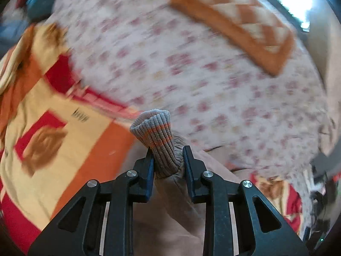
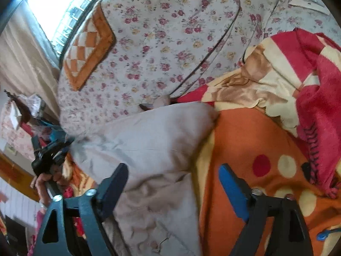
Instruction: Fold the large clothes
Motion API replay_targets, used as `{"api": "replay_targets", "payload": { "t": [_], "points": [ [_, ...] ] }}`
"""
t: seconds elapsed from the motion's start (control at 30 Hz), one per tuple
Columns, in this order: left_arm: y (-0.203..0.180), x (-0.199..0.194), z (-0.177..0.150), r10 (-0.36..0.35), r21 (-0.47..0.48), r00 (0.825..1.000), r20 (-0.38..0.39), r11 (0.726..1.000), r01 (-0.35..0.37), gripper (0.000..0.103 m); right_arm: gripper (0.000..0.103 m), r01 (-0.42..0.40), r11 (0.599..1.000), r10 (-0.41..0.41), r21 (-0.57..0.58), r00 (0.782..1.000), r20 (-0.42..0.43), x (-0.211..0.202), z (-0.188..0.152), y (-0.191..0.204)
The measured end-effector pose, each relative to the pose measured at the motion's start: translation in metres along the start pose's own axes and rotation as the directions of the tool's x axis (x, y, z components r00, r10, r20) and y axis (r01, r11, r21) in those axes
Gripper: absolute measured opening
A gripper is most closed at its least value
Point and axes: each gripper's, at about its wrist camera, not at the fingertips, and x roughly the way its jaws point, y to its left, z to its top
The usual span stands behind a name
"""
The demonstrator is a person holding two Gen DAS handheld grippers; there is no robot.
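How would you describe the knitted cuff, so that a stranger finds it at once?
Start from the flowered bedsheet, then come down to the pale beige garment lying on the orange blanket. At its sleeve end, pinched in the left tongs, is the cuff: the only ribbed grey knit, crossed by two orange stripes.

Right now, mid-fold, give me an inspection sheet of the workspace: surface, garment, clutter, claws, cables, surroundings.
Surface: bed under a floral sheet, with an orange, red and cream blanket over part of it.
Job's things: beige garment lying on the blanket; its ribbed cuff has orange stripes.
Clutter: orange checked cushion on the sheet.
Claws: left claw shut on the ribbed cuff; right claw open above the garment, gripping nothing.
Cables: nothing seen.
Surroundings: bright window beyond the bed; beige curtain beside it.
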Motion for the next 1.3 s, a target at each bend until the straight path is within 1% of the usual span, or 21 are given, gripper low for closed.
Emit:
{"api": "replay_targets", "payload": {
  "t": [0.1,0.23,0.37,0.4,0.43,0.47,0.5,0.53,0.6,0.63,0.67,0.7,0.73,0.8,0.87,0.9,0.97,1.0,1.03,1.17,1.3],
  "points": [
    [0.027,0.024,-0.019,0.074,-0.016,0.995,-0.072,0.997,-0.075,0.024,0.092,0.008,0.999,-0.005,0.048,0.999,-0.046,0.024,0.013,-0.006],
    [0.041,0.036,-0.038,0.051,-0.050,0.993,-0.103,0.997,-0.057,0.024,0.092,-0.003,0.995,0.013,0.104,0.995,-0.100,0.061,0.031,-0.006],
    [0.028,0.036,-0.041,0.046,-0.009,0.994,-0.102,0.999,-0.047,0.024,0.091,-0.048,0.990,0.070,0.134,0.984,-0.166,0.102,0.037,0.003],
    [0.023,0.036,-0.040,0.041,0.003,0.994,-0.099,0.999,-0.041,0.024,0.085,-0.062,0.991,0.082,0.117,0.980,-0.179,0.111,0.037,0.008],
    [0.020,0.035,-0.039,0.035,0.009,0.995,-0.096,0.999,-0.035,0.024,0.062,-0.052,0.995,0.068,0.088,0.981,-0.183,0.119,0.037,0.012],
    [0.017,0.036,-0.038,0.031,0.013,0.995,-0.092,0.999,-0.030,0.024,0.050,-0.027,0.998,0.039,0.065,0.983,-0.180,0.122,0.037,0.014],
    [0.016,0.036,-0.037,0.025,0.012,0.996,-0.088,1.000,-0.024,0.024,0.033,-0.002,0.999,0.009,0.038,0.987,-0.160,0.123,0.039,0.016],
    [0.015,0.037,-0.037,0.009,0.005,0.997,-0.082,1.000,-0.008,0.024,0.020,0.000,1.000,0.003,0.026,0.990,-0.142,0.121,0.042,0.017],
    [0.016,0.041,-0.041,-0.012,-0.002,0.996,-0.083,1.000,0.012,0.024,0.014,0.032,0.999,-0.032,-0.003,0.995,-0.098,0.114,0.050,0.018],
    [0.017,0.049,-0.047,-0.005,0.004,0.995,-0.099,1.000,0.006,0.026,0.013,0.056,0.998,-0.058,-0.025,0.995,-0.081,0.114,0.053,0.017],
    [0.017,0.057,-0.053,0.012,0.012,0.993,-0.121,1.000,-0.011,0.027,0.012,0.108,0.992,-0.112,-0.057,0.991,-0.069,0.117,0.055,0.015],
    [0.017,0.066,-0.059,0.032,0.020,0.988,-0.149,0.999,-0.029,0.028,0.010,0.183,0.979,-0.188,-0.088,0.980,-0.058,0.122,0.057,0.013],
    [0.018,0.077,-0.068,0.051,0.027,0.981,-0.187,0.999,-0.046,0.029,0.009,0.225,0.969,-0.231,-0.104,0.972,-0.052,0.128,0.058,0.010],
    [0.019,0.081,-0.075,0.055,0.036,0.982,-0.181,0.998,-0.049,0.029,0.009,0.227,0.969,-0.234,-0.097,0.970,-0.068,0.135,0.060,0.005],
    [0.019,0.076,-0.074,0.058,0.048,0.984,-0.167,0.998,-0.050,0.029,0.009,0.182,0.981,-0.187,-0.070,0.981,-0.061,0.123,0.063,0.006],
    [0.021,0.073,-0.072,0.054,0.047,0.984,-0.169,0.998,-0.047,0.029,0.013,0.152,0.987,-0.155,-0.050,0.986,-0.061,0.113,0.064,0.006],
    [0.025,0.067,-0.066,0.037,0.038,0.986,-0.164,0.999,-0.031,0.029,0.040,0.123,0.992,-0.124,-0.021,0.989,-0.075,0.089,0.059,0.003],
    [0.027,0.065,-0.064,0.036,0.037,0.986,-0.161,0.999,-0.030,0.029,0.061,0.114,0.993,-0.115,-0.021,0.990,-0.083,0.080,0.053,0.005],
    [0.029,0.063,-0.062,0.033,0.031,0.987,-0.160,0.999,-0.028,0.029,0.065,0.111,0.993,-0.114,-0.037,0.989,-0.098,0.069,0.046,0.007],
    [0.033,0.062,-0.065,0.035,0.019,0.985,-0.169,0.999,-0.032,0.029,0.065,0.131,0.979,-0.154,-0.158,0.978,-0.143,0.040,0.002,0.020],
    [0.029,0.063,-0.070,0.061,0.025,0.984,-0.168,0.998,-0.057,0.029,0.065,0.188,0.943,-0.223,-0.275,0.969,-0.104,0.045,-0.027,0.030]
  ]
}}
